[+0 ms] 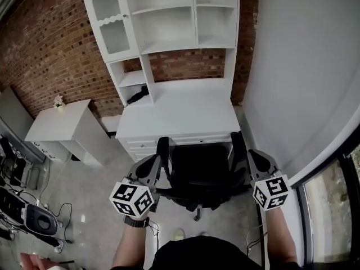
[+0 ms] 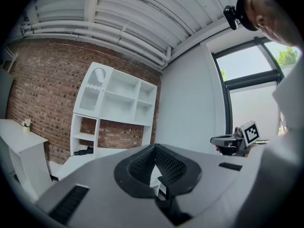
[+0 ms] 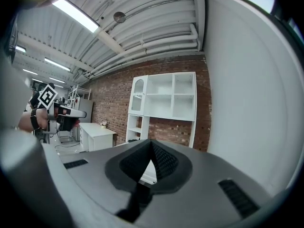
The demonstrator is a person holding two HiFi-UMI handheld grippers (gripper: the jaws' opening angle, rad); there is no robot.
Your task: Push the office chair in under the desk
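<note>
Showing the office chair at the front edge of the white desk, not yet fully under, flanked by left gripper and right gripper, both closed tip to tip on nothing; the chair is judged heavy but free-rolling, best pushed at its rigid armrests or backrest

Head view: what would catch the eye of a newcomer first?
A black office chair stands at the centre, before a white desk with a shelf unit against a red brick wall. The left gripper and right gripper flank the chair.
</note>
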